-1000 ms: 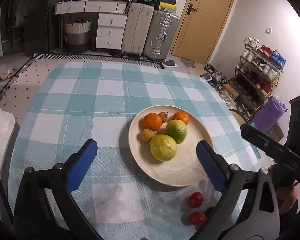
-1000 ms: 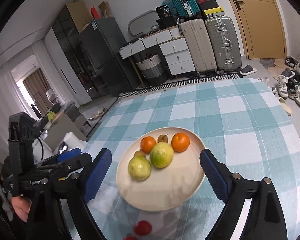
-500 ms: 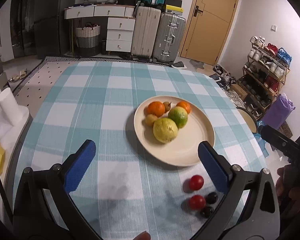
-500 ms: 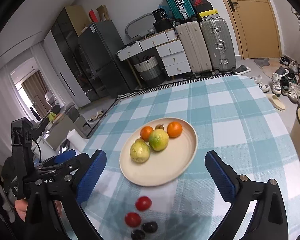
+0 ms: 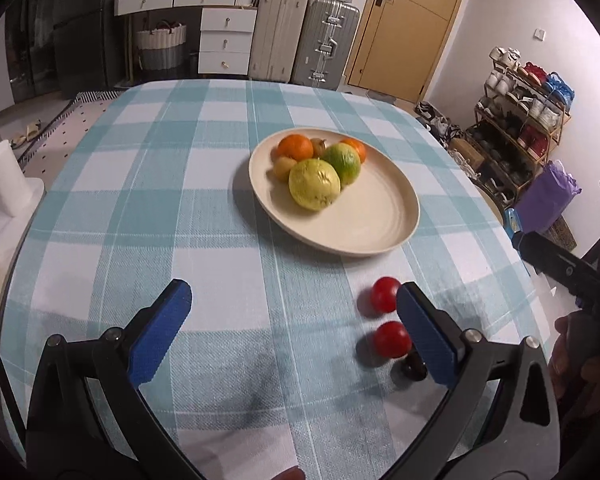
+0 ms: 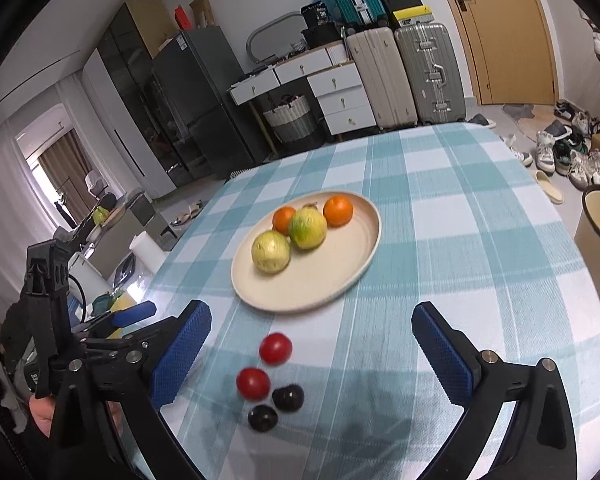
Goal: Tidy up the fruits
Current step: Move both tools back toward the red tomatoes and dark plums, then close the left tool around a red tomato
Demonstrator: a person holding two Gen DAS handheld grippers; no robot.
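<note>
The bench [image 5: 220, 216] before me is round-edged and covered in a teal-and-white checked cloth. On it, toward the far middle, sits a wide cream-coloured round plate [image 5: 380, 220] [image 6: 340, 280]. My left gripper [image 5: 288, 308] hangs over the near cloth with its blue-padded fingers [image 5: 160, 332] spread wide and nothing between them. My right gripper [image 6: 312, 344] also stands with its fingers [image 6: 440, 352] wide apart, gripping nothing, though the loose small fruits lie on the cloth in the gap below them.

On the far-left part of the plate the fruits sit bunched together: a big yellow-green round guava-like fruit [image 5: 314, 184] [image 6: 271, 251] nearest me, a green-and-yellow fruit [image 5: 342, 162] [image 6: 307, 227] touching it, two orange tangerines [image 5: 295, 148] [image 6: 338, 211] behind, and two small brownish fruits [image 5: 284, 166] tucked among them.

Off the plate, on the near cloth, lie two small red cherry tomatoes [image 5: 385, 294] [image 6: 275, 348], one beyond the other. Just beside the nearer tomato [image 6: 253, 382] lie two small dark round fruits [image 6: 288, 397]; in the left view only one [image 5: 414, 364] shows, partly behind my finger.
</note>
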